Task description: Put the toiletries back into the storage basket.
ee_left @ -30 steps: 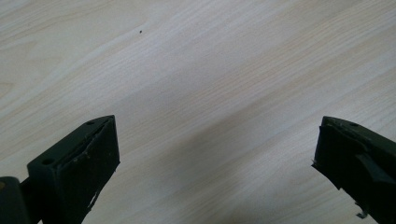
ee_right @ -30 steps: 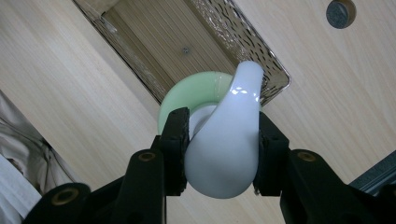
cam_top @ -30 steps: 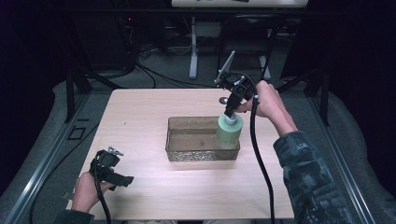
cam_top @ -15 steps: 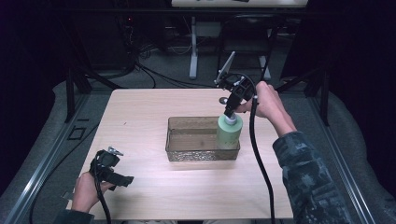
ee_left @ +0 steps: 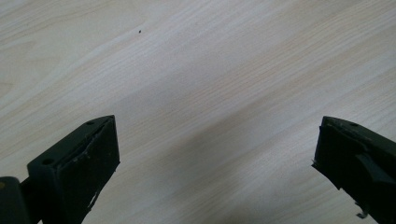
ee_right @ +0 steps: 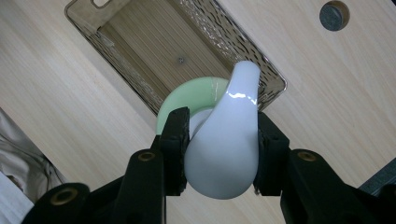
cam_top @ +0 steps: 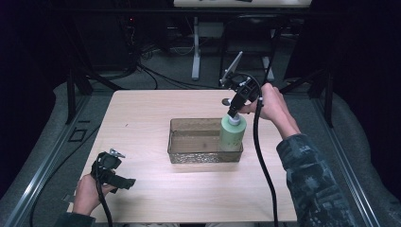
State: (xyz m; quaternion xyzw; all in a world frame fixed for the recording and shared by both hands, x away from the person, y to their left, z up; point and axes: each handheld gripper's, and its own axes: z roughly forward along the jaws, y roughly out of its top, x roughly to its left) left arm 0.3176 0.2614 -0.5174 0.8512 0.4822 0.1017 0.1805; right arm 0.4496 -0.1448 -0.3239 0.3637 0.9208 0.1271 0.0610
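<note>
A person's right gripper is clamping the white pump head of a pale green bottle, its fingers pressing on both sides of the pump. The bottle is hanging directly below those fingers, its lower part sitting inside the far right end of a clear ribbed tray on the wooden tabletop; whether its base is touching the tray floor cannot be told. A small dark round disc is lying on the tabletop beyond the fingers, outside the tray. The left gripper is idling near the front left corner, well apart from the tray, its fingers spread wide over bare wood and holding nothing. Handling this step well looks to be a matter of keeping the bottle upright, since the smooth, rounded pump could slip or twist in the grip. Moving straight up or down, clear of the tray's right wall, should be keeping the light tray from being dragged along.
</note>
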